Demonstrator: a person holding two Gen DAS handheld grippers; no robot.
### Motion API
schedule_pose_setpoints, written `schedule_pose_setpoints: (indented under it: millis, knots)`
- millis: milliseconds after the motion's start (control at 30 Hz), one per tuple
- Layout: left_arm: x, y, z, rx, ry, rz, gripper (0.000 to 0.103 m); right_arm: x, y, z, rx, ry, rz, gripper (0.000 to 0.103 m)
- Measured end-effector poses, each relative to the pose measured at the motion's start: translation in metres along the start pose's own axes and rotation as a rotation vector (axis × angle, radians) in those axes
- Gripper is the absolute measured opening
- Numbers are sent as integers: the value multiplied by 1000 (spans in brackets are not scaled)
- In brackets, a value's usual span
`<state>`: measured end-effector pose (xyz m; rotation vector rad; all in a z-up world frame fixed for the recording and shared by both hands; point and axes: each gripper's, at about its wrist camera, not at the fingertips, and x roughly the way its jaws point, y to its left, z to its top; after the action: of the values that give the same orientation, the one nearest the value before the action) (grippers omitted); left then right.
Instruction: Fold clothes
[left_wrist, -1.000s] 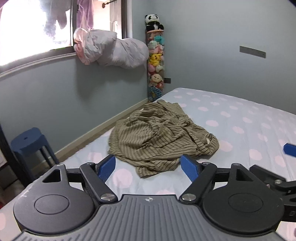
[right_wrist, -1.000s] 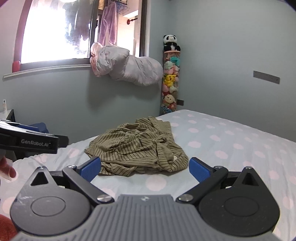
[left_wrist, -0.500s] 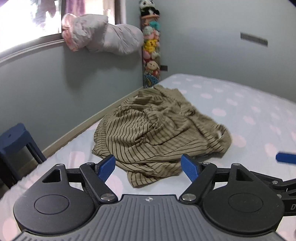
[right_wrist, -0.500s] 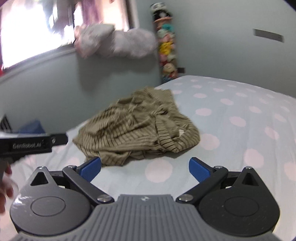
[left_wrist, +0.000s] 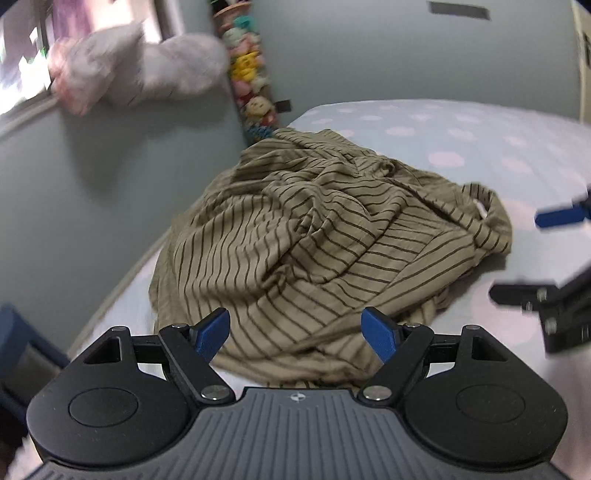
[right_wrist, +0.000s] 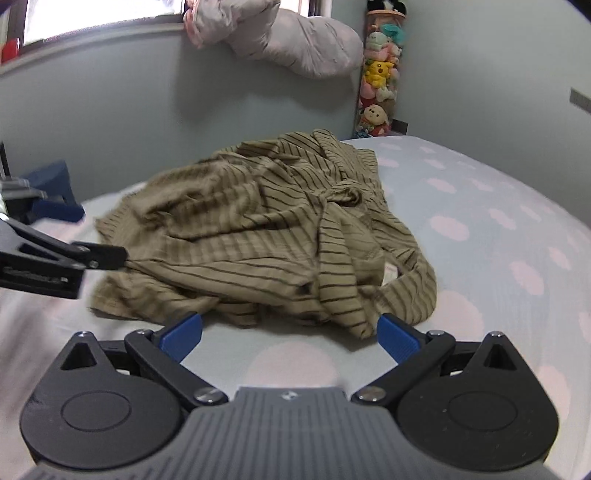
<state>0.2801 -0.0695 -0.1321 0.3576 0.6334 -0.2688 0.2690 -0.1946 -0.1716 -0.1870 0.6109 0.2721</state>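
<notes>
An olive shirt with thin dark stripes (left_wrist: 325, 229) (right_wrist: 266, 229) lies crumpled in a heap on the bed with its pale polka-dot sheet (right_wrist: 498, 229) (left_wrist: 498, 147). My left gripper (left_wrist: 299, 334) is open, its blue pads just above the near edge of the heap, nothing between them. My right gripper (right_wrist: 290, 332) is open too, low over the sheet just short of the shirt's near hem. In the left wrist view the right gripper (left_wrist: 550, 266) shows at the right edge. In the right wrist view the left gripper (right_wrist: 59, 240) reaches in beside the shirt's left edge.
A grey-blue wall (right_wrist: 147, 122) runs along the bed's far side. A pale bundled quilt (right_wrist: 280, 33) hangs from the window sill, and a tall tube of plush toys (right_wrist: 378, 81) stands in the corner. A dark blue stool (left_wrist: 14, 332) stands on the floor left of the bed.
Both grippers have come forward and down toward the shirt, which now fills much more of both views. Both stay open. The shirt has not moved.
</notes>
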Motion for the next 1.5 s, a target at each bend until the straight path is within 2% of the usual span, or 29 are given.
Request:
schedule_pose_setpoints:
  millis: [100,167,233,300,333,367,400,433,467,567,733,967,1133,1200,1267,1400,1467,1500]
  knots:
    - [20,-2,5,39,7,15,78,17,-13,0,-14,0,-22,98]
    - [33,-3,9,30,27,-17,74,29,-19,0,-28,21,-47,83]
    - [40,-8,11,38,45,-49,66,40,-24,-1,-26,45,-51,62]
    - [45,-18,12,63,60,-65,54,48,-28,-2,-16,61,-46,61]
    - [48,-21,11,69,72,-87,40,51,-28,-2,-21,70,-47,50]
    - [51,-21,11,56,87,-103,24,53,-28,-2,-28,80,-49,45]
    - [53,-21,11,41,103,-120,21,54,-28,-1,-28,84,-40,37]
    - [52,-20,13,27,108,-124,13,52,-28,1,-22,79,-40,26]
    - [49,-19,14,12,112,-127,1,48,-28,3,-19,68,-47,23]
    - [30,-15,21,-16,97,-140,0,21,-29,9,-3,2,-74,7]
    - [-24,-6,30,-44,43,-166,0,-42,-28,17,6,-94,-96,6]
    - [-117,18,26,-74,-22,-193,0,-143,-7,13,43,-186,-95,5]
    - [-178,8,18,-9,-24,-265,0,-233,20,-4,72,-261,-82,5]
    - [-201,-4,12,25,-30,-303,6,-268,27,-14,81,-276,-76,5]
    - [-223,-17,3,62,-42,-329,19,-304,32,-27,86,-282,-75,5]
    - [-256,-47,-16,142,-32,-403,30,-364,35,-64,109,-259,-74,5]
    - [-268,-61,-27,176,-20,-444,41,-390,35,-82,125,-239,-71,5]
    - [-275,-68,-32,190,-15,-464,41,-403,36,-92,132,-230,-63,5]
